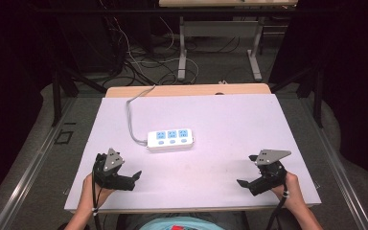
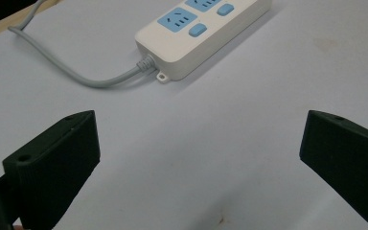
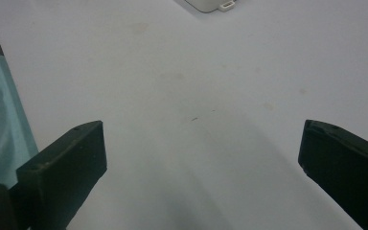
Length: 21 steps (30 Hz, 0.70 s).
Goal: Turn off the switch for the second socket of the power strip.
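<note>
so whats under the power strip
The power strip lies flat on the white table, its grey cable trailing off the far edge. Whatever lies beneath the strip is hidden.

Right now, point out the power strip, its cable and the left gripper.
power strip (image 1: pixel 171 140), high view, middle of its top face
cable (image 1: pixel 131 120), high view, grey run left of the strip
left gripper (image 1: pixel 135 178), high view, between its open jaws

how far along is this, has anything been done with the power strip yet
Nothing looks done: the power strip lies flat mid-table, sockets empty, its grey cable trailing off the far edge. Nothing is in hand: the left gripper and right gripper are open, apart from it. Any handling remains.
</note>
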### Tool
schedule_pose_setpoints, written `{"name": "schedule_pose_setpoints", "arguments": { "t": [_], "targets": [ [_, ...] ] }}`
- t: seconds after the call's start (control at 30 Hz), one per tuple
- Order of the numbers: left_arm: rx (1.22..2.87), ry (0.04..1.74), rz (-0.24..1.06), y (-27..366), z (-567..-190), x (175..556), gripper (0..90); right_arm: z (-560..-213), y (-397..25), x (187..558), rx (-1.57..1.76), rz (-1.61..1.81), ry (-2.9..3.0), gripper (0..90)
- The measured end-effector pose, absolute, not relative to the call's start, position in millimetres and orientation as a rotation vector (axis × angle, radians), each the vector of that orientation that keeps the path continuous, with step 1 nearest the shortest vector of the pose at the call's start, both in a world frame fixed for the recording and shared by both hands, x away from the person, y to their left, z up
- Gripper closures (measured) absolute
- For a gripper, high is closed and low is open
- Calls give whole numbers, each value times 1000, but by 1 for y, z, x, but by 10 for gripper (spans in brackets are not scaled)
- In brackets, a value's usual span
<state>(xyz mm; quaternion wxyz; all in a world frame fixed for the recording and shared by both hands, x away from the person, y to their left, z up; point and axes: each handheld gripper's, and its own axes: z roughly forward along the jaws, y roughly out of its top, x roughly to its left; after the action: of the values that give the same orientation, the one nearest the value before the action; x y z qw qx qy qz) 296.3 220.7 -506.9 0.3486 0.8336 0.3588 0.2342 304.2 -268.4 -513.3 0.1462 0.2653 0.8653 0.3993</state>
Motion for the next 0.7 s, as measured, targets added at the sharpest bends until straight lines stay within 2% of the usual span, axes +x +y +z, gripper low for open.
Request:
{"name": "schedule_pose_setpoints", "arguments": {
  "t": [0.7],
  "targets": [
    [2205,900,574,236,-523,279,0,-515,-267,305,778,1136,2504,22]
  ]
}}
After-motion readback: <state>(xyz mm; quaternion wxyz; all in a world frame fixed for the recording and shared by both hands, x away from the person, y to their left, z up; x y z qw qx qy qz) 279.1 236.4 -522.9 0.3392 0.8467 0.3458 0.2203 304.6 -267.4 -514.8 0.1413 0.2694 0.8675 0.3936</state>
